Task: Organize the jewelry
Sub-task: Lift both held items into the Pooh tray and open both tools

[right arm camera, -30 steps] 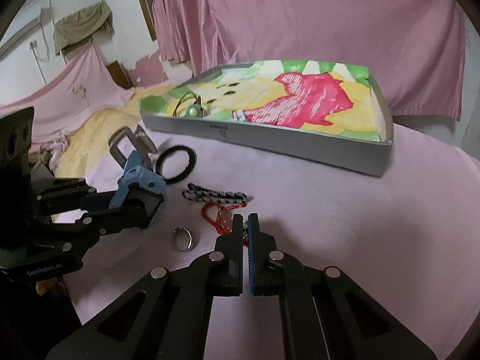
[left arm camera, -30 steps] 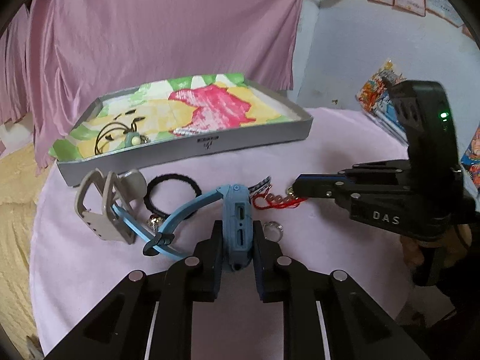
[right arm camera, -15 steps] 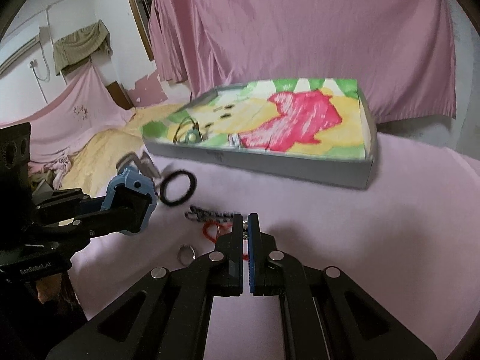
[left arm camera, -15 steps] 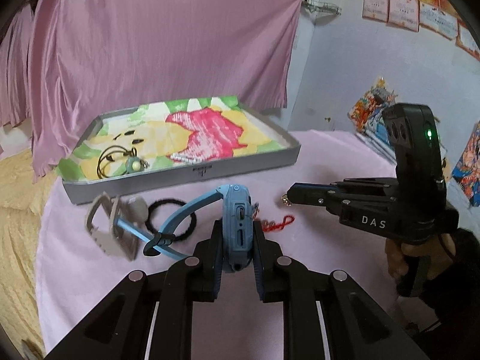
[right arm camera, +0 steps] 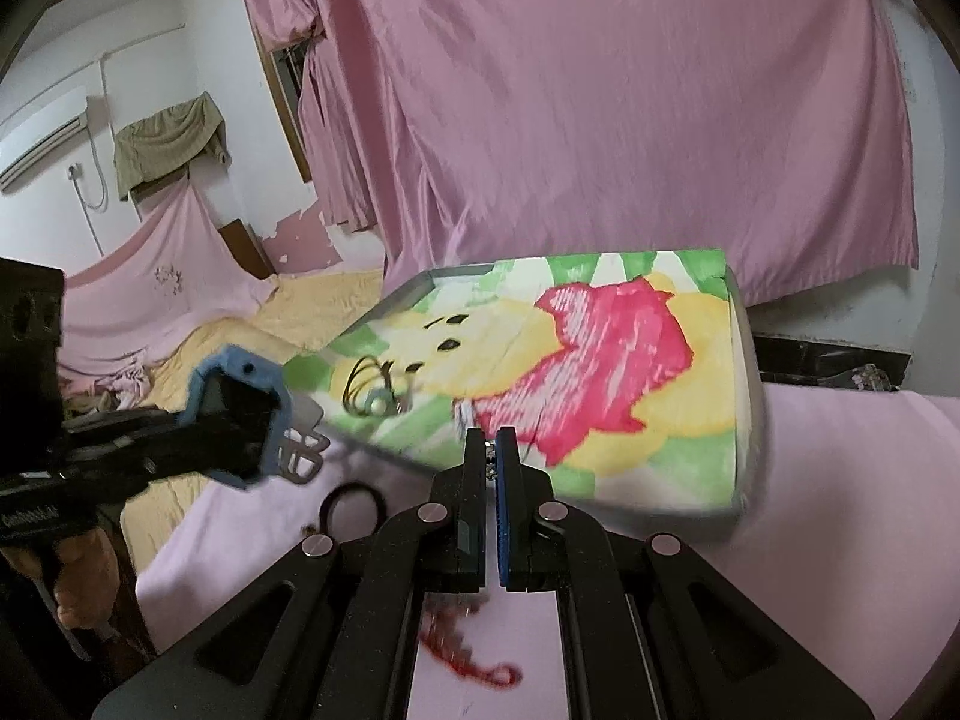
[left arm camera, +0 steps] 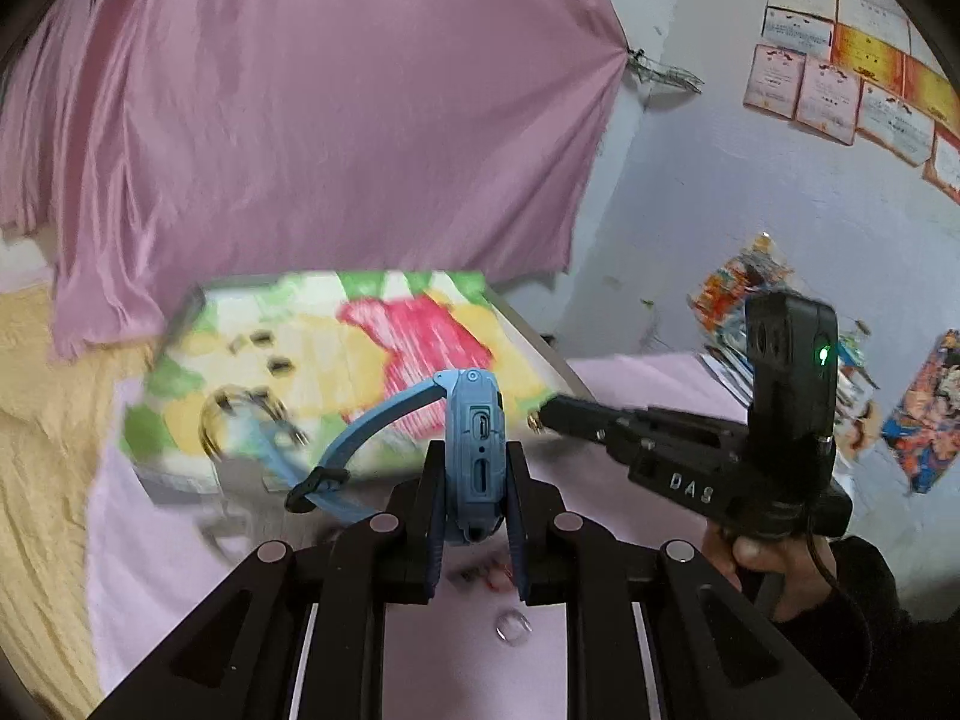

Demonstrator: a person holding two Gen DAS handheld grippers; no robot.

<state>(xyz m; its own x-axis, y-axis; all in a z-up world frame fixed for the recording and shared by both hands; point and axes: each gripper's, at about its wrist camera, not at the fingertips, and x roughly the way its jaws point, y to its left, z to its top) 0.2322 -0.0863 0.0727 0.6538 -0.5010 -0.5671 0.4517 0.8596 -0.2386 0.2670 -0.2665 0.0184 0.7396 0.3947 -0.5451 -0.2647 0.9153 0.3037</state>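
Pink cloth covers the surface [right arm camera: 840, 480] and more pink fabric hangs as a backdrop [left arm camera: 330, 120] behind it; posters are stuck on the white wall [left arm camera: 690, 210] at right in my left cam. My left gripper [left arm camera: 474, 498] has its fingers clamped on the body of a blue watch [left arm camera: 474, 450], held edge-on w/ the strap [left arm camera: 372, 426] curving out to the left and a grey buckle end, blurred, hanging lower. From the right cam I see that same watch [right arm camera: 240, 396] up off the cloth, just beside the near-left corner of the tray. My right gripper [right arm camera: 491, 468] has fingers pressed together, w/ something small and metallic pinched at the tips; can't tell exactly what it is, too small and blurred. It hangs above the near edge of the grey tray [right arm camera: 747, 390], which has a yellow, pink and green cartoon print lining the bottom. Inside the tray, left part, lies a dark cord necklace [right arm camera: 366, 390] w/ a pale bead. On the cloth near the tray sits a black hair tie [right arm camera: 354, 501]; closer to me, a red string bracelet [right arm camera: 462, 654] and a small clear ring [left arm camera: 513, 627]. A hand [left arm camera: 750, 558] grips the right tool's handle.
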